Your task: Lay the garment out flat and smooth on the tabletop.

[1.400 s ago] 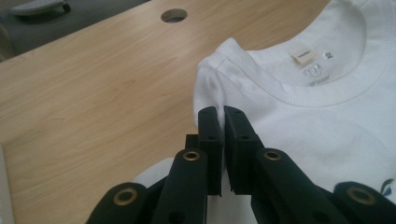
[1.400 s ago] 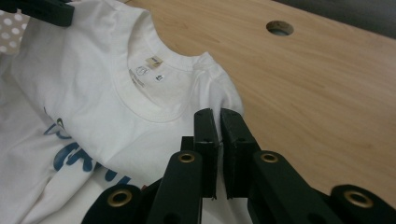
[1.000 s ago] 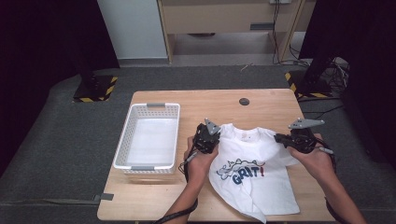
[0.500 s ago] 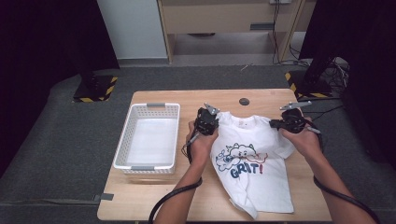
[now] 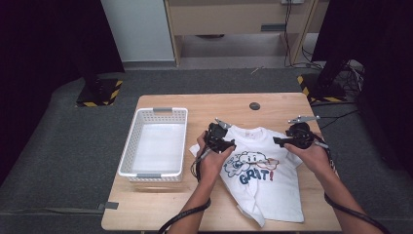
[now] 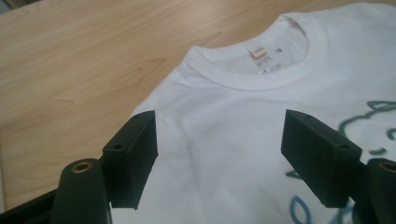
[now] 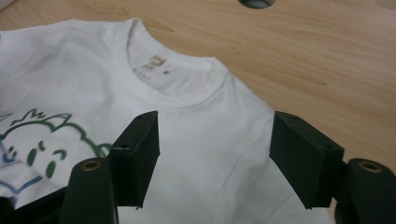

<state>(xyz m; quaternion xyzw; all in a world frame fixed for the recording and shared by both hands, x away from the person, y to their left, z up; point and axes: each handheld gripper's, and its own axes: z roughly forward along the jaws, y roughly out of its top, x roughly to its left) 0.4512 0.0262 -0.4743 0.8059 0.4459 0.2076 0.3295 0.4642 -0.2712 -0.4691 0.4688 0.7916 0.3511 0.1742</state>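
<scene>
White tee (image 5: 265, 178) with cartoon print lying face up, right half of table (image 5: 160, 207), collar toward far edge, hem hanging near front edge. Soft, light, floppy, will bunch if dragged, I reckon; best grab at shoulder seams either side of collar.

Left gripper (image 5: 225, 144) and right gripper (image 5: 280, 141) over shoulders, jaws just spread apart, cloth under them but not pinched.

White basket (image 5: 127, 156) just left of tee. Left sleeve hidden under my hand, lower hem crumpled, can't read the fold.
</scene>
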